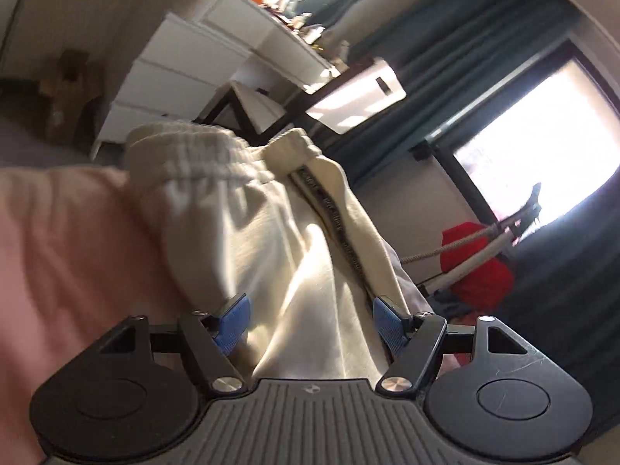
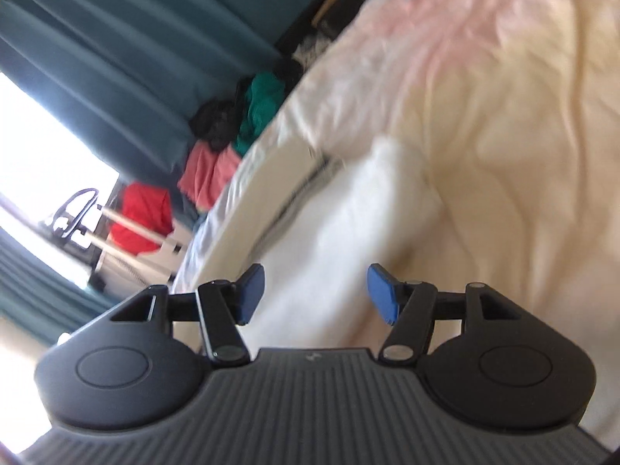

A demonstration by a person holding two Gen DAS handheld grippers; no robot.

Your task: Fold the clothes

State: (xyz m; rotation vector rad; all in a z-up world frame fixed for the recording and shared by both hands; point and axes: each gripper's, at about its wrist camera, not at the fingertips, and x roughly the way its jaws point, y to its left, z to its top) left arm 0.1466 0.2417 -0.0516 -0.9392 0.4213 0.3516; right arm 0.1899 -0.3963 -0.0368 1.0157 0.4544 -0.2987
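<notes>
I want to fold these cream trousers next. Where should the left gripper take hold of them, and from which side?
Grip the gathered waistband, probably at its outer corner by the striped side seam. The trousers lie lengthwise ahead of the open left gripper, with the waistband at the far end, thick and bunched, so it offers a firm edge. Come in low over the bed, along the leg.

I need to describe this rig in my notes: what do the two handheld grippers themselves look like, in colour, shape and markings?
Both look alike. The left gripper and right gripper each have blue textured finger pads on black linkage arms with silver pivot screws, two rounded black housings bearing circular discs, and a grey ribbed centre plate with a small logo. No cables or sleeves show.
</notes>
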